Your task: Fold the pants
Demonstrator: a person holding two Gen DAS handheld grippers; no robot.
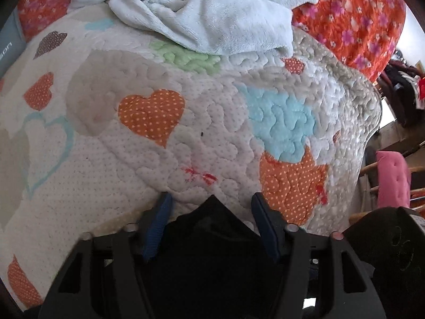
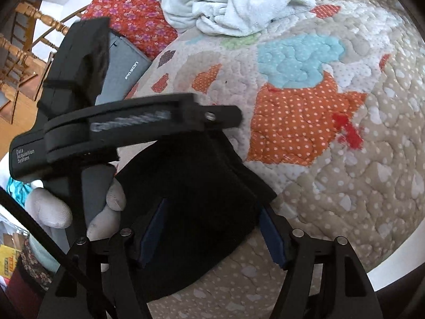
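The black pants (image 1: 212,242) lie bunched on the quilted bed cover (image 1: 132,159), with a pointed corner between the blue pads of my left gripper (image 1: 211,199). Its jaws stand apart around the cloth. In the right wrist view the pants (image 2: 196,186) are a dark folded pile. My right gripper (image 2: 212,207) has its jaws spread wide over the near edge of the pile. The left gripper (image 2: 223,117) reaches in from the left above the pants, held by a grey-gloved hand (image 2: 111,202).
A pale blue fleece blanket (image 1: 207,13) is heaped at the far end. Orange floral bedding (image 1: 358,21) lies beyond it. A grey box (image 2: 124,71) rests at the left. The bed edge (image 1: 366,138) falls off at the right, beside a pink cushion (image 1: 393,178) and wooden chairs (image 2: 29,40).
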